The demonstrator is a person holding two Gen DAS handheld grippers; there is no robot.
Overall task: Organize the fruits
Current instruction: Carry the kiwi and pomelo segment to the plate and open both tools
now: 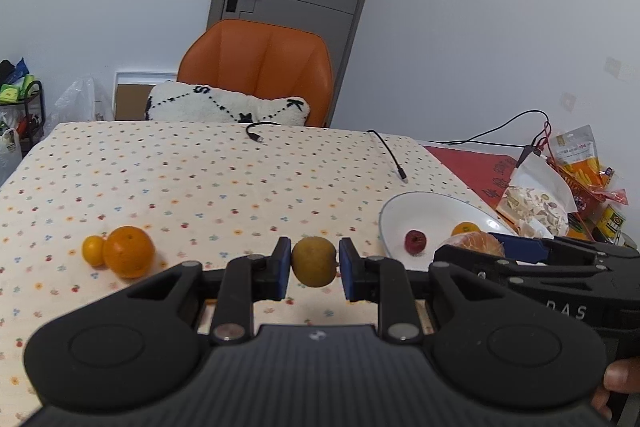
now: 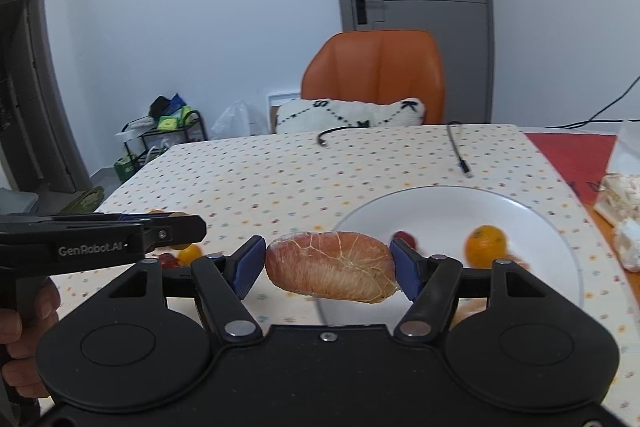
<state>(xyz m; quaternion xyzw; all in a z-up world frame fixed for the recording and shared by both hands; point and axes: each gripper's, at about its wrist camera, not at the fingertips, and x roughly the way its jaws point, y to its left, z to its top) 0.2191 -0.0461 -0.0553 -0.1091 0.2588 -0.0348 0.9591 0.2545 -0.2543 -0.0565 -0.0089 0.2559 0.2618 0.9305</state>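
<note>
My left gripper (image 1: 315, 263) is shut on a round yellow-brown fruit (image 1: 314, 259), held above the dotted tablecloth. To its left on the cloth lie an orange (image 1: 129, 251) and a small kumquat (image 1: 93, 250), touching. My right gripper (image 2: 329, 271) is shut on a peeled pink citrus segment (image 2: 330, 269), hanging over the near rim of the white plate (image 2: 440, 203). In the plate lie a small orange fruit (image 2: 485, 245) and a small red fruit (image 2: 404, 238). The right wrist view shows the left gripper (image 2: 180, 223) at the left, over a red and a yellow fruit.
Two black cables (image 1: 394, 157) lie across the far part of the table. Snack packets and wrapped food (image 1: 536, 207) crowd the right side on a red mat. An orange chair (image 1: 260, 71) with a white cushion stands behind the table. A hand grips each handle.
</note>
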